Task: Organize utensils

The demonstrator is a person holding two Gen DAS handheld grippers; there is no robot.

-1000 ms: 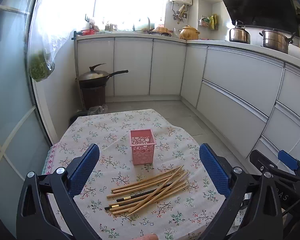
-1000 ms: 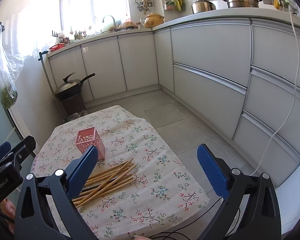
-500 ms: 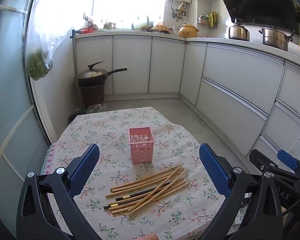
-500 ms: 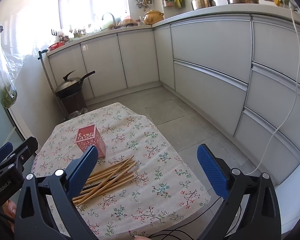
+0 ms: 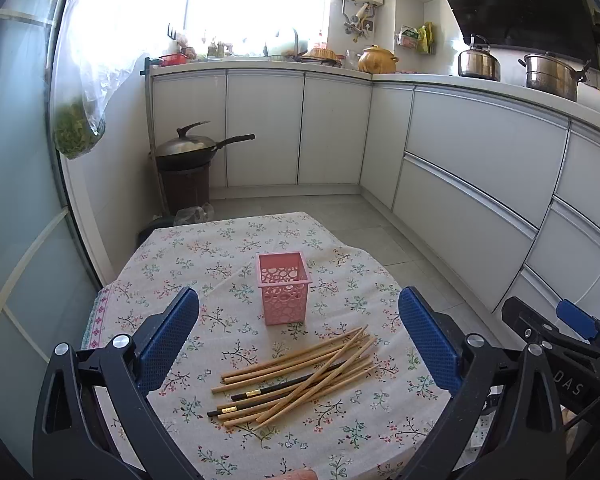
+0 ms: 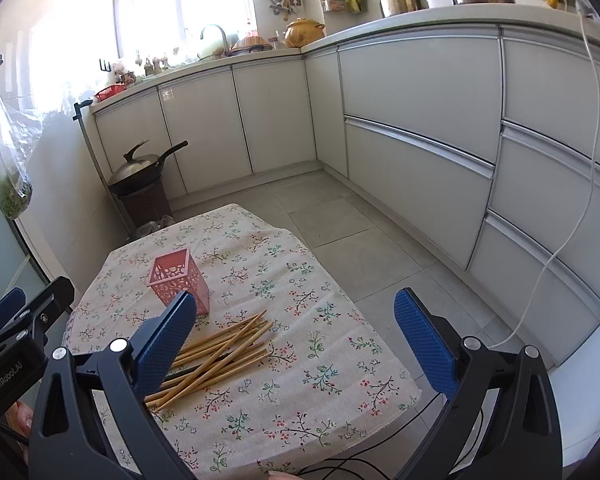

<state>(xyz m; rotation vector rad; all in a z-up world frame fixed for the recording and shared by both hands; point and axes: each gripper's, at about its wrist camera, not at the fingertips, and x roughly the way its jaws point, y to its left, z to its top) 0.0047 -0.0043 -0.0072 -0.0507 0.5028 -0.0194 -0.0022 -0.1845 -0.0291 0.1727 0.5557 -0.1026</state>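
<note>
A pile of several wooden chopsticks (image 5: 300,372), with a couple of dark ones among them, lies on a table with a floral cloth (image 5: 204,256). A pink perforated holder (image 5: 284,288) stands upright just behind the pile. My left gripper (image 5: 298,340) is open and empty, held above the near side of the pile. In the right wrist view the chopsticks (image 6: 216,356) and the holder (image 6: 178,280) sit left of centre. My right gripper (image 6: 296,340) is open and empty above the table's right part.
White kitchen cabinets (image 5: 472,184) run along the back and right. A wok on a brown stand (image 5: 188,172) sits on the floor behind the table. A glass door (image 5: 16,240) is at the left. A white cable (image 6: 572,240) hangs at the right.
Both grippers have drifted slightly, so the table and chopsticks sit a little differently in each view. Both stay open and nothing on the table has moved.
</note>
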